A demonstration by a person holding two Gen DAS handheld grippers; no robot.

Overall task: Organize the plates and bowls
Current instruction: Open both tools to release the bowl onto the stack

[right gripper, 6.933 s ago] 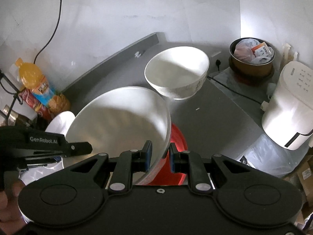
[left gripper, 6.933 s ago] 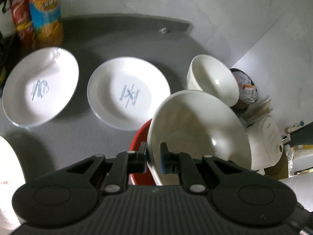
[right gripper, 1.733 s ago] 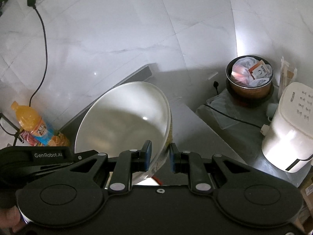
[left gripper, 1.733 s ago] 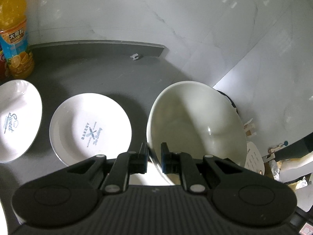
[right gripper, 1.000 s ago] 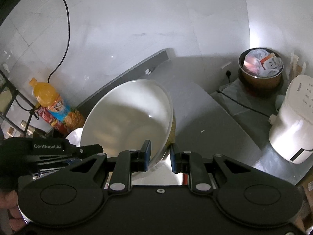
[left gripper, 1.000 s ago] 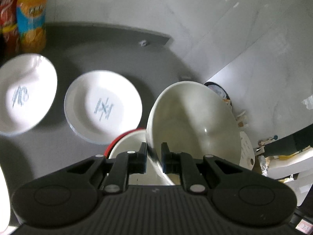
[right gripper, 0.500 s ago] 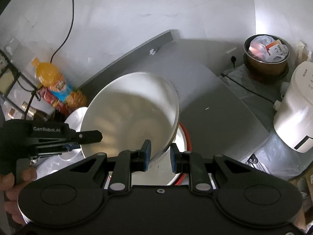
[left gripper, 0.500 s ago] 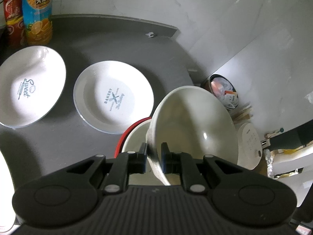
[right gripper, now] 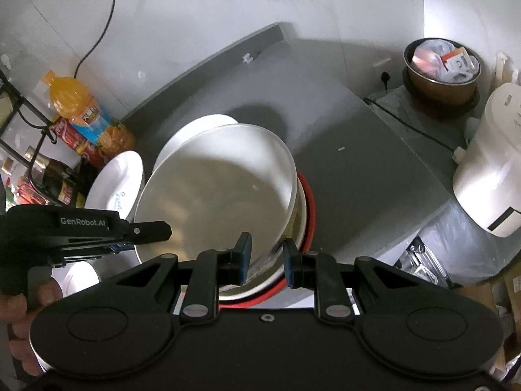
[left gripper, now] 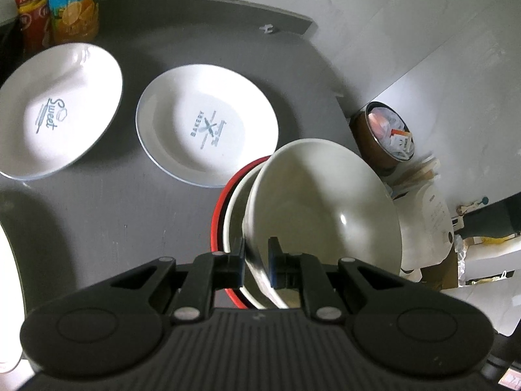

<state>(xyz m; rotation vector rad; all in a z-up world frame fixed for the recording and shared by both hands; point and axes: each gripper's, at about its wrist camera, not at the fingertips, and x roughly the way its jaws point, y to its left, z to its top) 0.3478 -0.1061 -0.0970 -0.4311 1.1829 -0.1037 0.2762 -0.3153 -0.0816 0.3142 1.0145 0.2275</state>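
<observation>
Both grippers hold one large white bowl (left gripper: 325,208) by opposite sides of its rim. It sits tilted inside a second white bowl (left gripper: 234,215), which is nested in a red-rimmed bowl (left gripper: 217,215) on the grey table (left gripper: 97,221). My left gripper (left gripper: 257,260) is shut on the near rim. In the right wrist view my right gripper (right gripper: 265,257) is shut on the same bowl (right gripper: 215,195), with the left gripper (right gripper: 143,236) at the bowl's left side. Two printed white plates lie flat to the left: "Bakery" (left gripper: 208,127) and "Sweet" (left gripper: 55,110).
An orange juice bottle (left gripper: 73,3) and a red bottle (left gripper: 31,9) stand at the table's back left. Off the table's right edge are a waste bin (right gripper: 441,65), a white appliance (right gripper: 488,169) and a cable. A hand (right gripper: 19,309) holds the left gripper. Another white dish (left gripper: 6,277) shows at the left edge.
Both grippers have come down with the white bowl, from above the table into the stacked bowls. Its tilt has lessened. The plates have not moved.
</observation>
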